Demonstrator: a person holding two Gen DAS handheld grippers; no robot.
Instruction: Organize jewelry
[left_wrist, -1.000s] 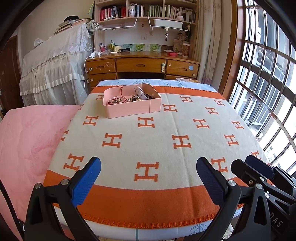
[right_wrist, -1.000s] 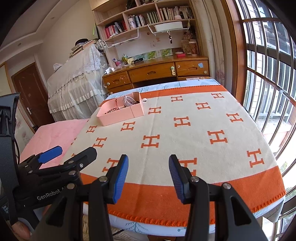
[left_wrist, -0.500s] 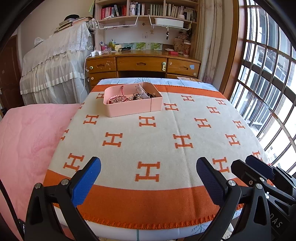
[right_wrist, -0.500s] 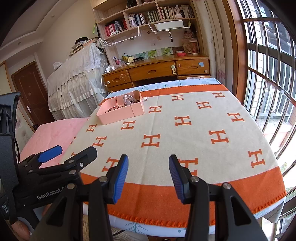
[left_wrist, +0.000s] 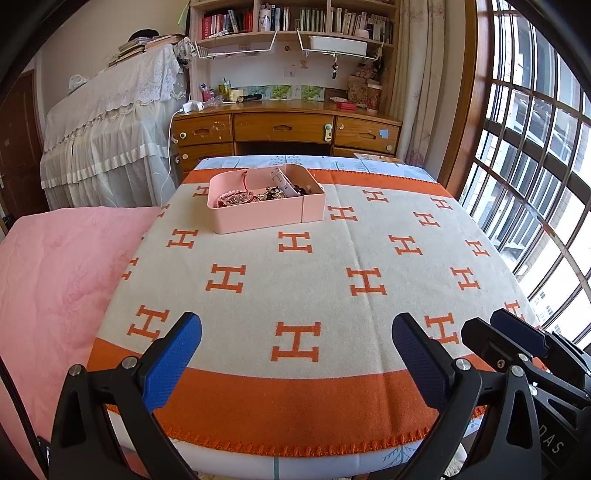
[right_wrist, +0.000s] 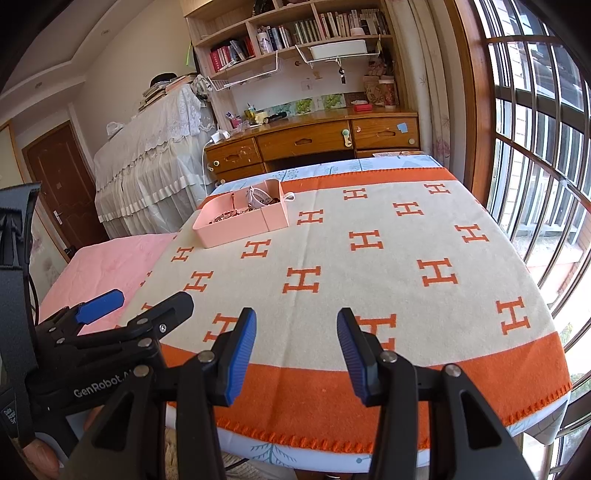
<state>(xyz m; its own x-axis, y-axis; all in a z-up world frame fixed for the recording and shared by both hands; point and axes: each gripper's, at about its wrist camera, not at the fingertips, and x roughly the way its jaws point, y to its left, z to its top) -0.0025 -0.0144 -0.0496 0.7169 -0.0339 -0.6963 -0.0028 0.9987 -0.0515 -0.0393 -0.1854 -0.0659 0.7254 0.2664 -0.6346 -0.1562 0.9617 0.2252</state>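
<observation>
Pink box (left_wrist: 258, 216) with tangled jewelry (left_wrist: 255, 195) sat near blanket's (left_wrist: 295, 280) far left corner. Left gripper (left_wrist: 295, 350) hovered over near orange edge, jaws wide apart, nothing between. Right gripper (right_wrist: 295, 347) beside it over same edge, jaws parted, empty. Bare blanket between grippers and box, nothing blocking. Pink quilt (left_wrist: 55, 266) along left edge; wooden desk (left_wrist: 288, 125) beyond far edge; window (left_wrist: 535, 147) along right edge.

The right gripper (right_wrist: 296, 350) hovers open over the blanket's (right_wrist: 369, 277) near edge; the pink jewelry box (right_wrist: 243, 225) sits far off.
</observation>
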